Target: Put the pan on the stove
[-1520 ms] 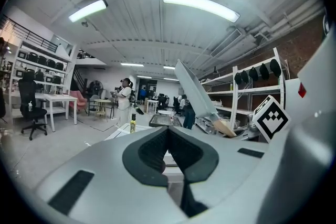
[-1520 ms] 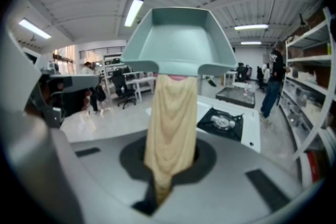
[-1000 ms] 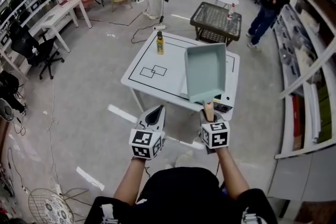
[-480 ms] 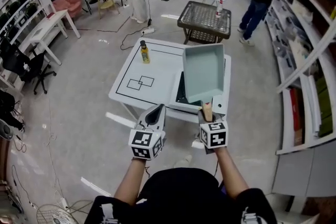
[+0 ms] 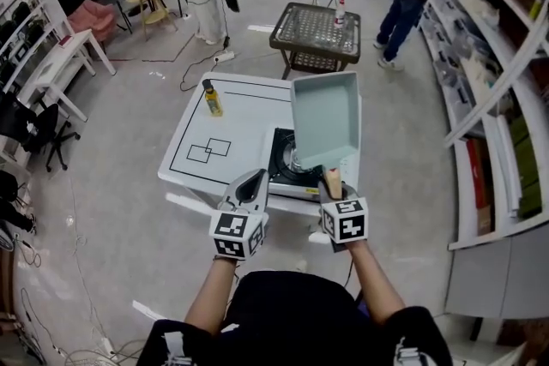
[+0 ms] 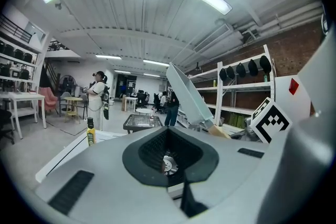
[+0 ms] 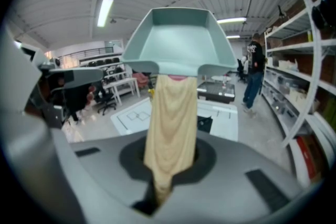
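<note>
1. Gripping the wooden handle of the pan, your right tool is clamped tight, and the handle's near end sits between its jaws.
2. The pale green pan is up in the air. It rises from the handle with its far end tipped up and its hollow side facing you.
3. From your head view, the pan overlaps the right side of the black stove, which sits on the near right part of the white desk.
4. Your left tool is closed on nothing, with its jaws together. It hangs just left of the right tool, at the desk's near edge.
5. A yellow bottle stands upright on the far left of the desk.
6. Two overlapping black-outlined squares mark the desk left of the stove.
</note>
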`<state>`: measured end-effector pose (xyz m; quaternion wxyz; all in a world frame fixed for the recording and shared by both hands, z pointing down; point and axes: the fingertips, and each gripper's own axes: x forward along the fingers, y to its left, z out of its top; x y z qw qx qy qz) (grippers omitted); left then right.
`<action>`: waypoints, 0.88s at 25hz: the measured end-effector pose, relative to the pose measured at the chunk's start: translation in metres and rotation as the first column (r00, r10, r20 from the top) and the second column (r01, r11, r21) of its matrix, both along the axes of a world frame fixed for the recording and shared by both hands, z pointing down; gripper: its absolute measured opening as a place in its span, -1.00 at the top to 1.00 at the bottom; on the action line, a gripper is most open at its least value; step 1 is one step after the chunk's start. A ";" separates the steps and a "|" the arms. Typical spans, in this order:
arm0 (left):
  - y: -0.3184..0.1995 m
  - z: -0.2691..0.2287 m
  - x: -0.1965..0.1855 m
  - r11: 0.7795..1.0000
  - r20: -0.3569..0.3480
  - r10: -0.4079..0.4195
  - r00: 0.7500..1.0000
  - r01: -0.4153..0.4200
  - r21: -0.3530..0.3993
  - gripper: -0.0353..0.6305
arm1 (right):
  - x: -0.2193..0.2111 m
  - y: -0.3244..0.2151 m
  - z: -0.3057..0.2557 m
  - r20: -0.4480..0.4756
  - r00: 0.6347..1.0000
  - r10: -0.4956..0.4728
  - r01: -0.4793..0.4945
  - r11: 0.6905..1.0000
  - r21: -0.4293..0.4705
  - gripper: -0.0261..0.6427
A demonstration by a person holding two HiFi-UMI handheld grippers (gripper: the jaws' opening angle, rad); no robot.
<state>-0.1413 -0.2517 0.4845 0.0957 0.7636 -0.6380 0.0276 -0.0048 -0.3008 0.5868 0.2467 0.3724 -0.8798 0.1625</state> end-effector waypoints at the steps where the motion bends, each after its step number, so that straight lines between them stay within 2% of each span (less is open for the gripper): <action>1: -0.004 0.003 0.002 1.000 -0.002 0.007 1.000 -0.007 -0.004 0.82 | 0.002 -0.004 0.002 -0.003 1.000 0.003 -0.003 1.000 0.000 0.82; 9: -0.024 0.012 0.011 0.997 -0.005 0.067 0.998 -0.067 -0.036 0.82 | 0.009 -0.010 0.008 -0.020 0.999 0.050 -0.051 0.998 -0.036 0.82; 18: -0.044 0.010 -0.013 0.985 0.000 0.166 0.986 -0.166 -0.048 0.82 | -0.012 -0.010 0.013 -0.052 0.990 0.131 -0.134 0.989 -0.062 0.82; 22: -0.049 0.010 -0.029 0.979 0.030 0.197 0.980 -0.195 -0.054 0.82 | -0.024 -0.010 0.019 -0.070 0.982 0.174 -0.179 0.981 -0.080 0.82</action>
